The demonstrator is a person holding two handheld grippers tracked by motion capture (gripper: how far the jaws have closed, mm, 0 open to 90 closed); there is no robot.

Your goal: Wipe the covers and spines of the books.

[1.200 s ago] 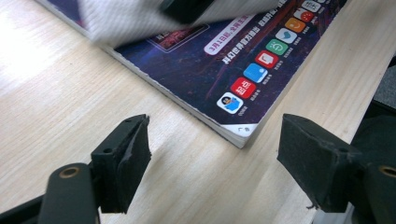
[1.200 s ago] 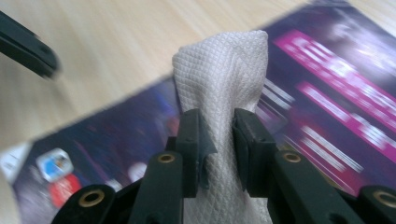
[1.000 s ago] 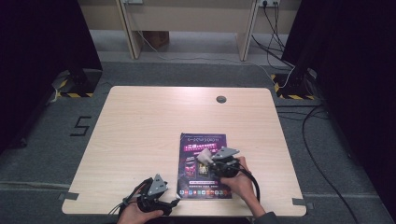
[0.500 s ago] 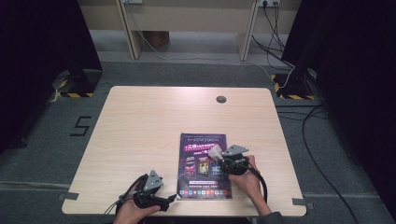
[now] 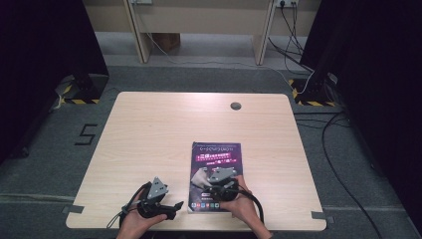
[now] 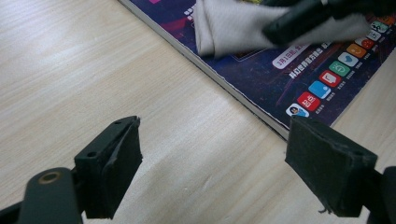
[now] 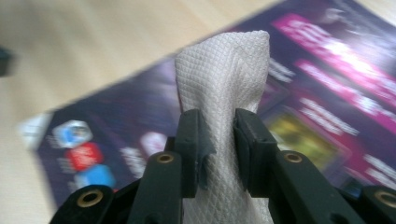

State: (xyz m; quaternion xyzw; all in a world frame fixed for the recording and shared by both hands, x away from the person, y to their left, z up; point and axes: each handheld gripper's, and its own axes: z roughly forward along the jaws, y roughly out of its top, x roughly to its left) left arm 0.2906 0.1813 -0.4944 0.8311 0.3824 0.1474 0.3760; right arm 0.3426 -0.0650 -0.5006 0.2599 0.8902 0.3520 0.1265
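Pale wooden bench (image 5: pixel 164 129) on grey carpet, black curtains either side. Right gripper (image 5: pixel 213 180) clamps a white cloth (image 7: pixel 224 70) on the purple magazine (image 5: pixel 217 154); left gripper (image 5: pixel 171 206) gapes empty beside it

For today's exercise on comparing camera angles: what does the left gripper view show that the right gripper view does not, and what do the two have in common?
Left gripper view alone: the left hand-held gripper, jaws wide apart over bare wooden table, nothing between them, and the magazine's white page edge. Right gripper view alone: the right hand-held gripper pinching the grey-white cloth, seen close enough to show its woven diamond texture. Both show that cloth over the purple magazine cover, with its coloured app icons.
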